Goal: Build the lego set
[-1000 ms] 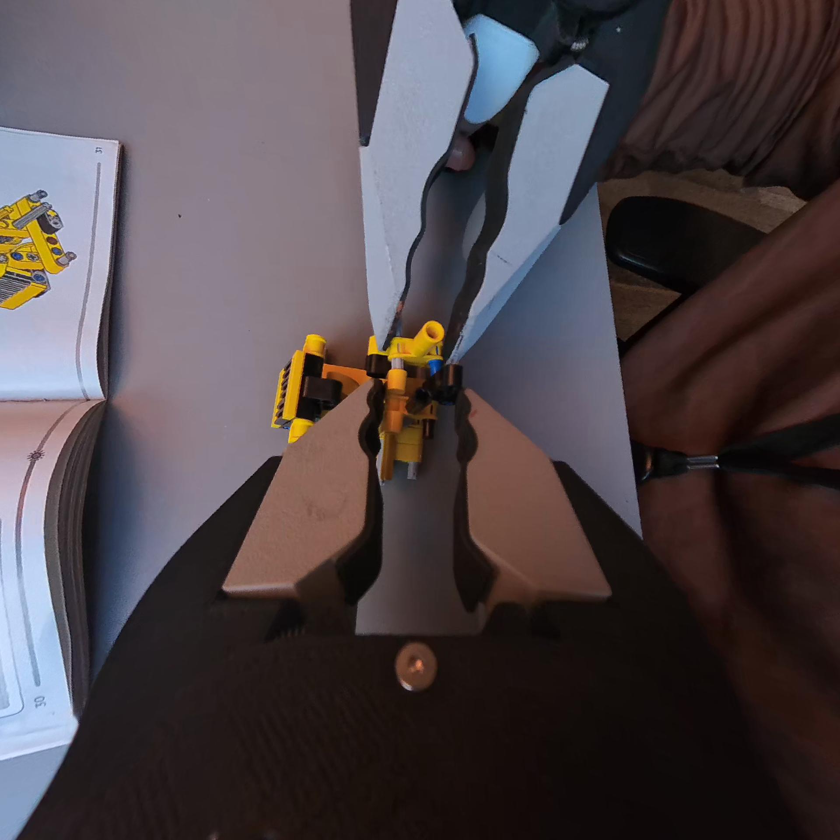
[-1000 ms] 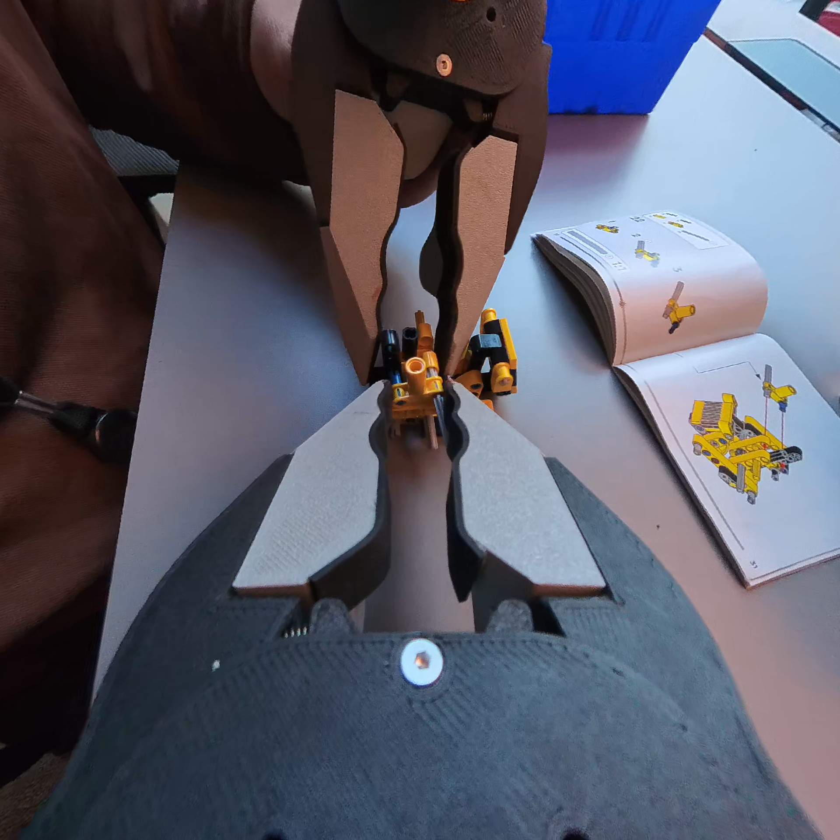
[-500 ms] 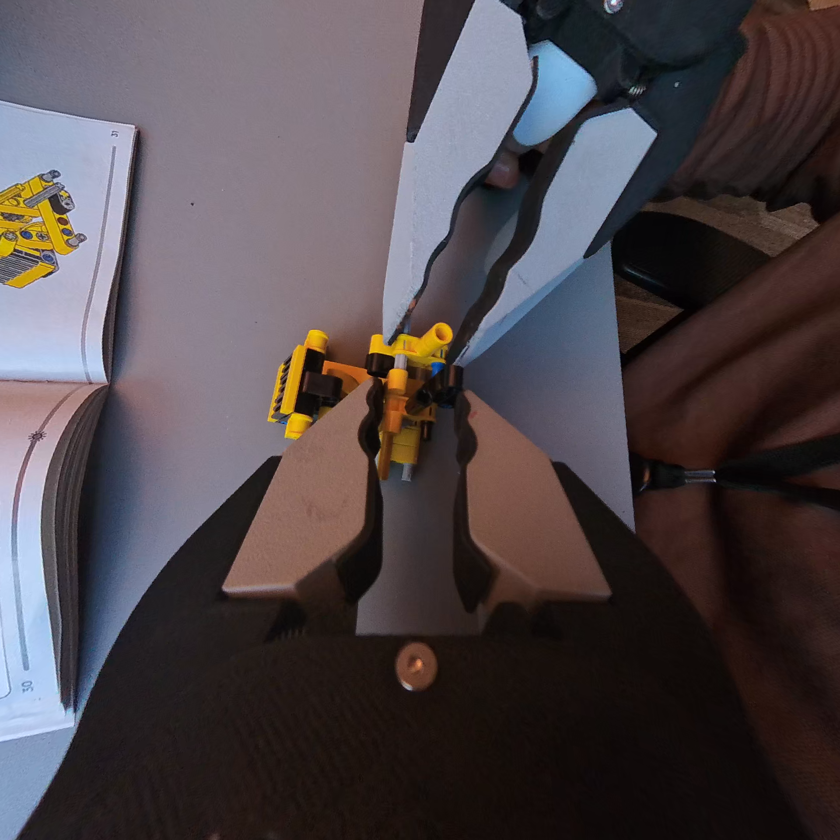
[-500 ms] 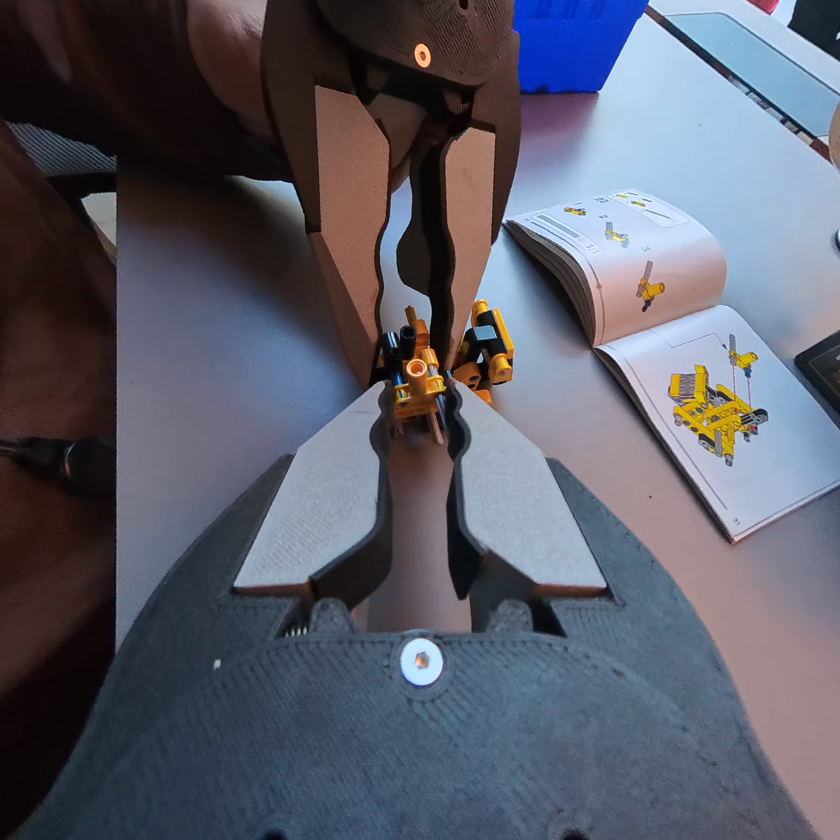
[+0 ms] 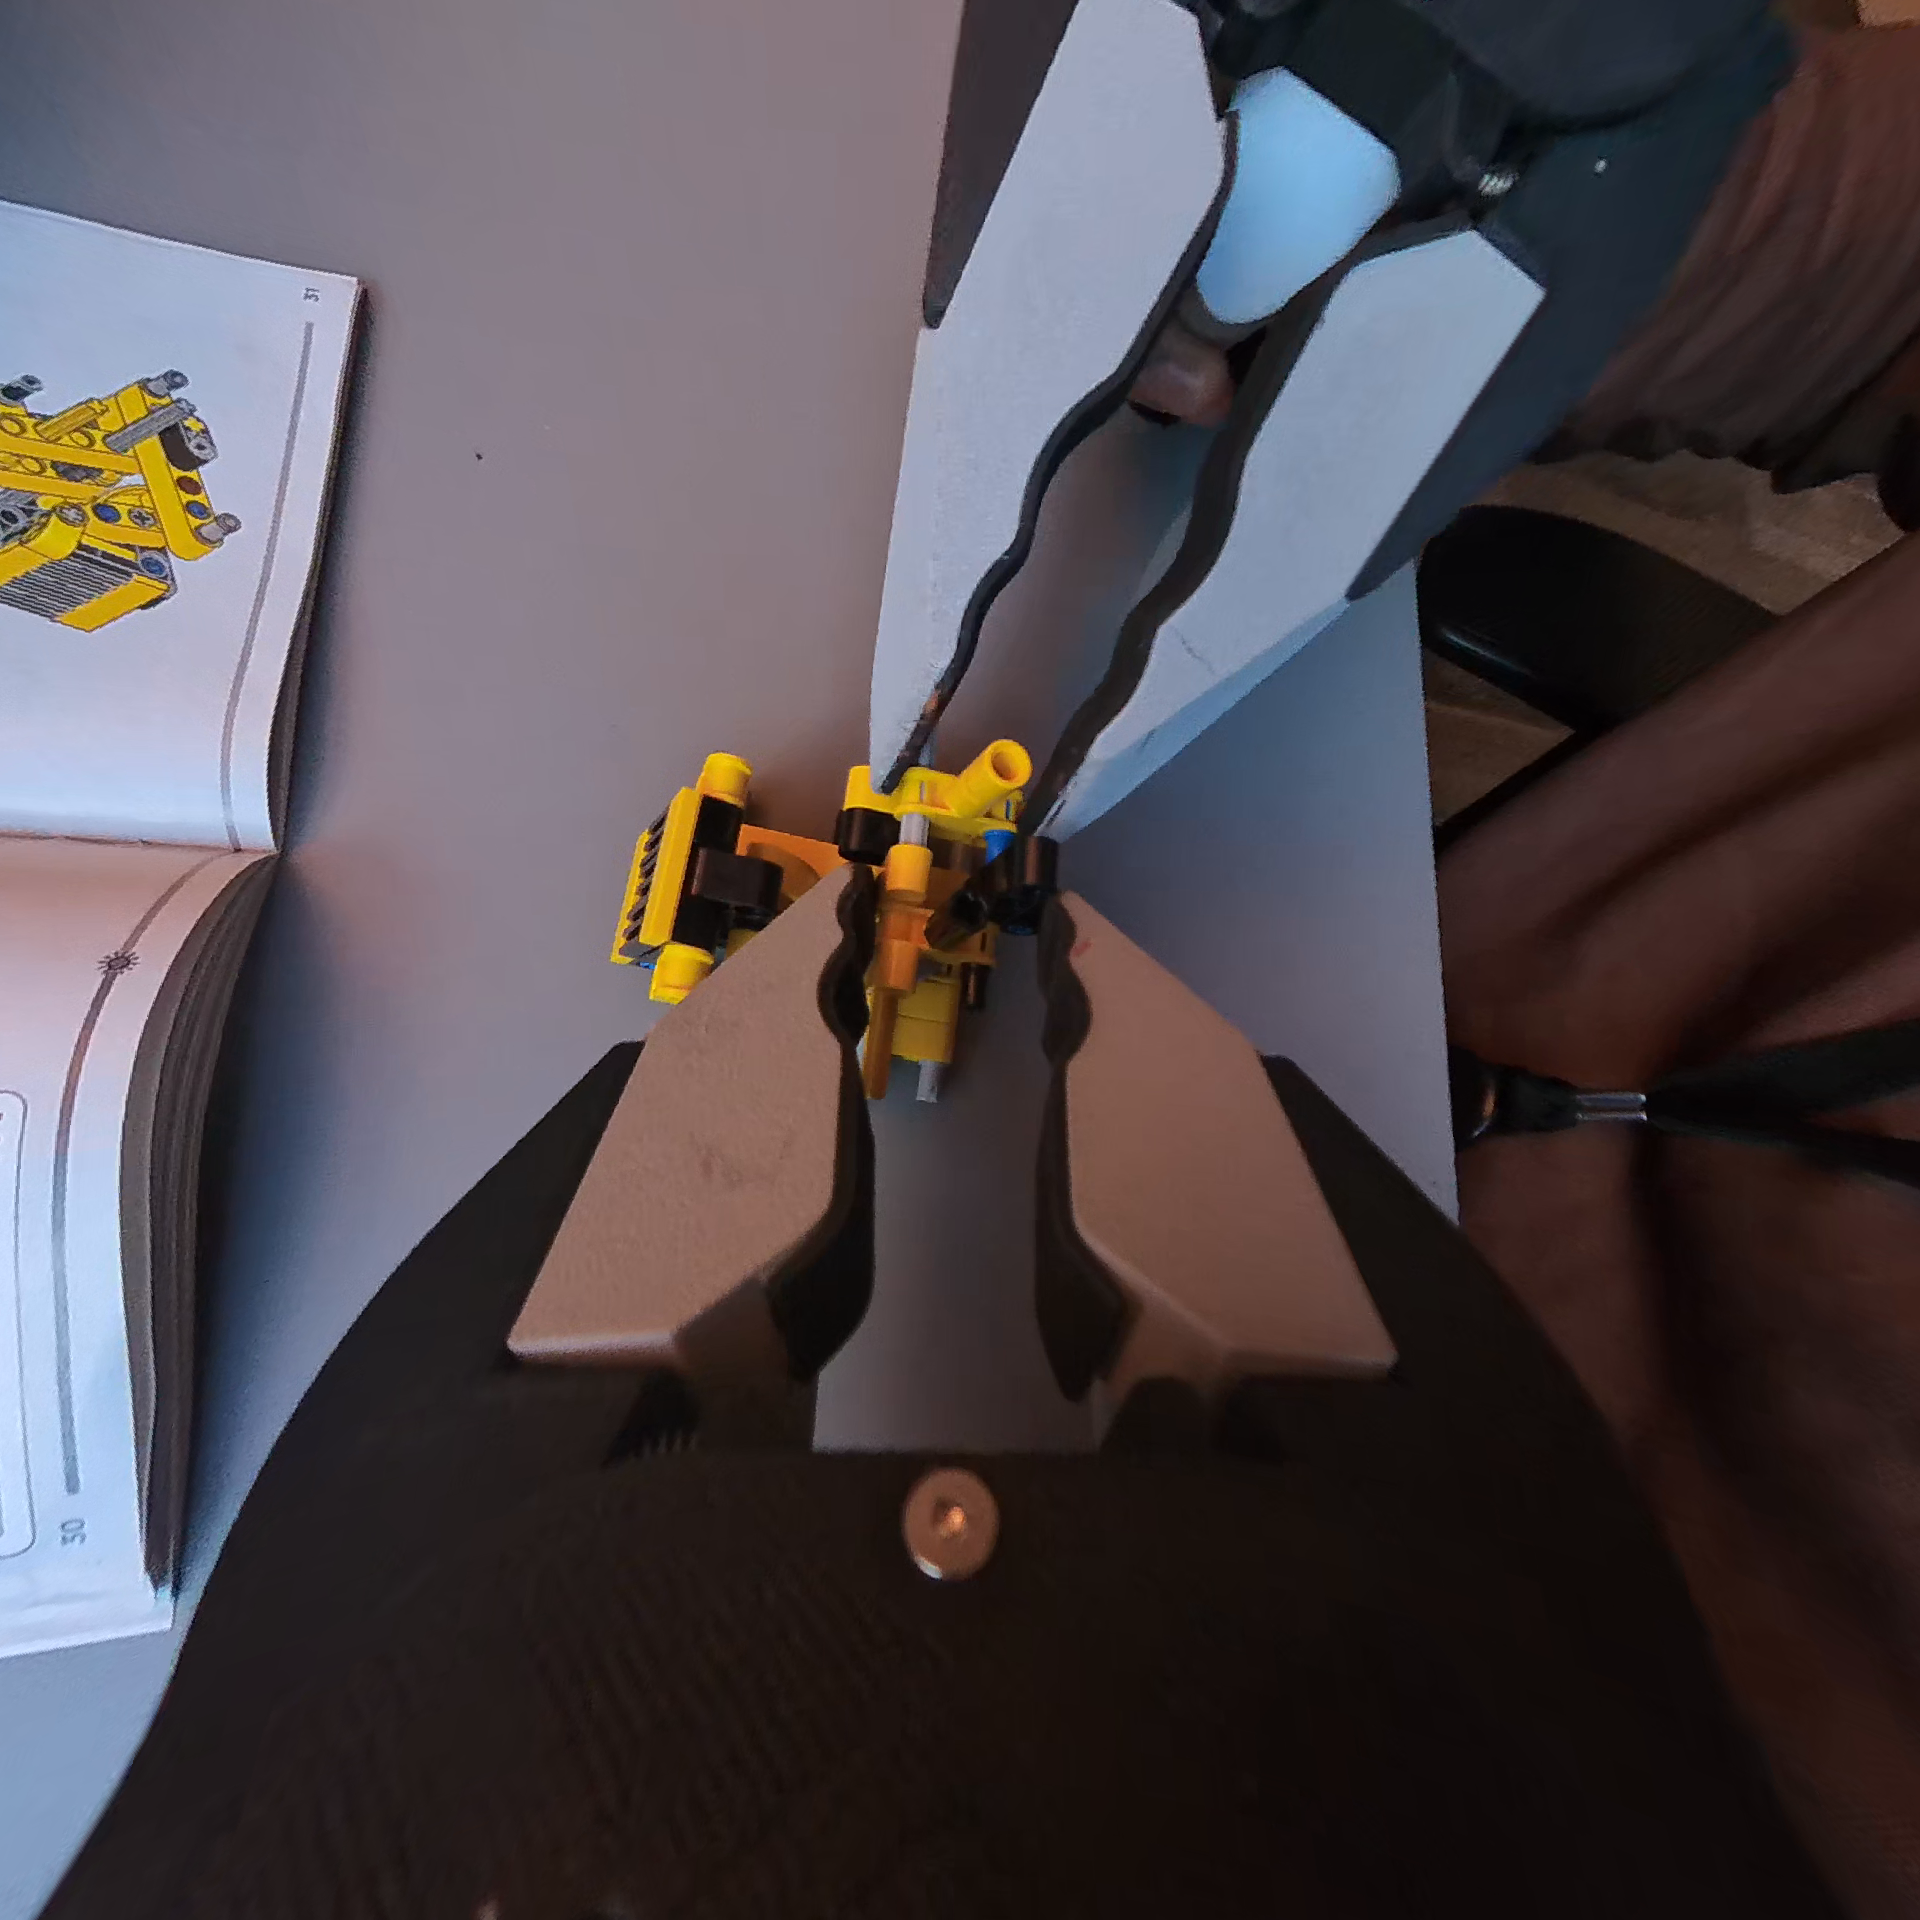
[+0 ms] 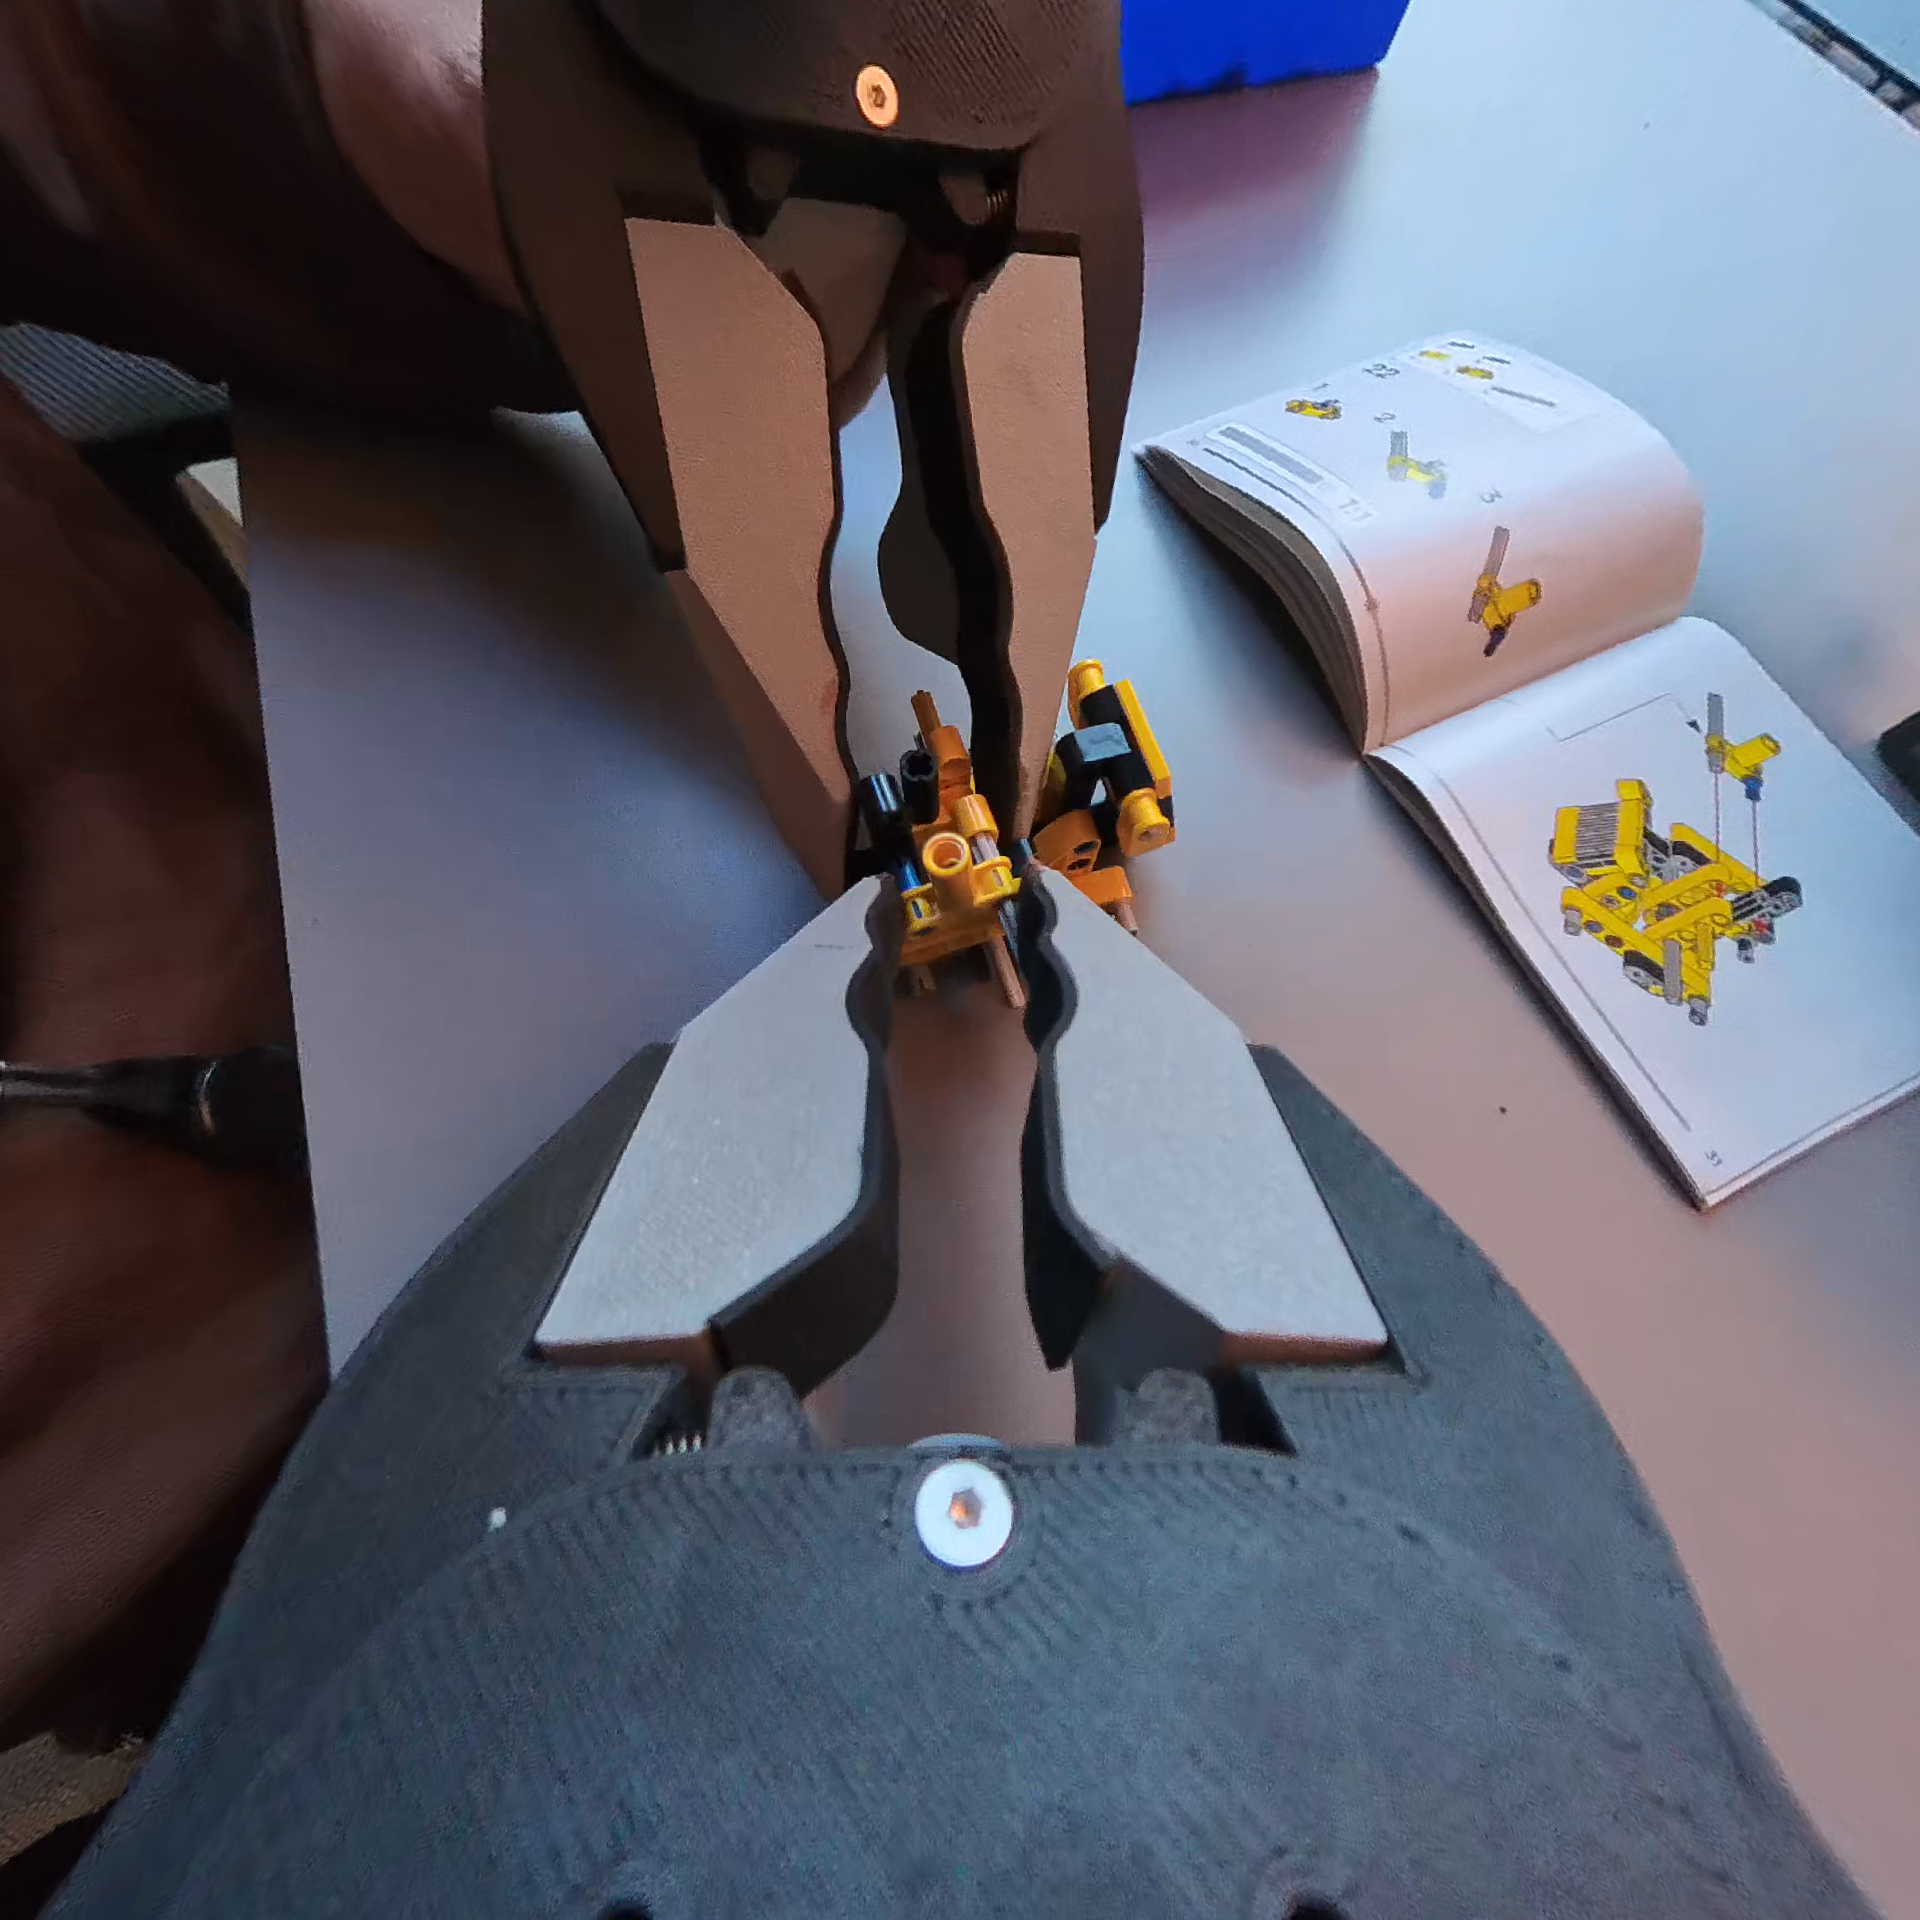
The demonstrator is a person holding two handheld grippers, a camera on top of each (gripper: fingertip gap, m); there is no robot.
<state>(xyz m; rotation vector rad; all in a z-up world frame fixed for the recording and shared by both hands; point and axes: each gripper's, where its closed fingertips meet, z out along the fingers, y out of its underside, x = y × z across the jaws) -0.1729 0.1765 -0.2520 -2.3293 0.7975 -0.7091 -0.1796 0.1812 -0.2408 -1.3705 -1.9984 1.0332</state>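
We pinch the yellow model (image 5: 914, 894) with both the left gripper (image 5: 951, 904) and the right gripper (image 6: 956, 883). We should squeeze straight, keeping the connector (image 6: 948, 873) aligned.

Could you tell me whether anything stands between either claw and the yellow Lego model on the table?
Nothing visible does. The left claw and the right claw both already have their tips at the Lego model, meeting it from opposite sides; the instruction booklet lies off to the side.

Lego model (image 5: 914, 894): yellow, orange, black, small blue pin. Table (image 5: 582, 436): plain grey. Booklet (image 5: 125, 582), left of frame: white pages, yellow vehicle drawing. Bin (image 6: 1247, 42), top of frame: blue. Gripper fingers (image 6: 748, 1164): grey faces, black wavy edges.
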